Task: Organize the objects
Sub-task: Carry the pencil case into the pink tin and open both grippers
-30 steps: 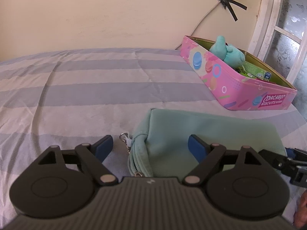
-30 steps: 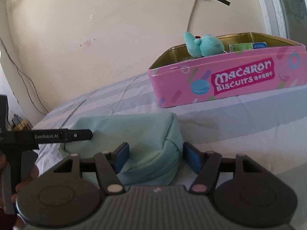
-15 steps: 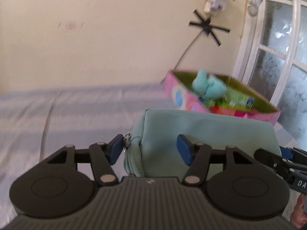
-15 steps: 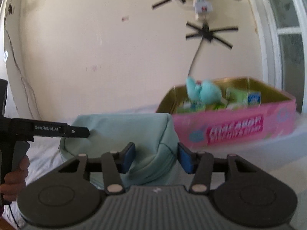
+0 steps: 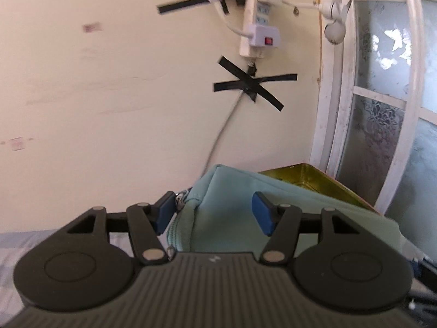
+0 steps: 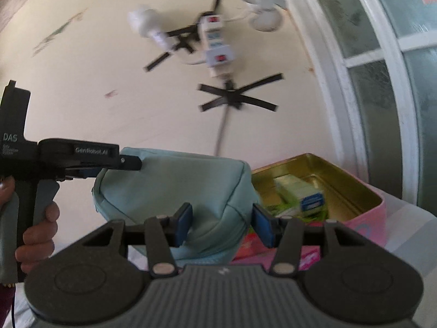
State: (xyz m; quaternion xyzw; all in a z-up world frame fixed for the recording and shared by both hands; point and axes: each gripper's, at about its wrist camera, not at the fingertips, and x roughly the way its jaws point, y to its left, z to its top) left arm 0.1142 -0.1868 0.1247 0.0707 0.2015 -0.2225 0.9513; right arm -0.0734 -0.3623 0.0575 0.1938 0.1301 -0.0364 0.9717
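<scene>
A mint-green zip pouch (image 5: 235,207) hangs in the air, held at both ends. My left gripper (image 5: 213,213) is shut on its zipper end. My right gripper (image 6: 222,225) is shut on its other end (image 6: 191,188). The left gripper also shows from the side in the right wrist view (image 6: 82,158). The pouch is beside and partly over the pink Macaron Biscuits tin (image 6: 355,218), whose gold inside holds a green and blue carton (image 6: 300,194). In the left wrist view only the tin's gold rim (image 5: 314,175) shows behind the pouch.
A cream wall with a white power strip (image 5: 256,27), black tape crosses (image 5: 254,87) and a hanging cable is straight ahead. A white-framed frosted window (image 5: 382,109) is on the right. The striped bedsheet (image 5: 16,246) shows at the lower left.
Both grippers closed on the pouch and lifted it off the bed, up and toward the tin. Both views tilted upward to the wall.
</scene>
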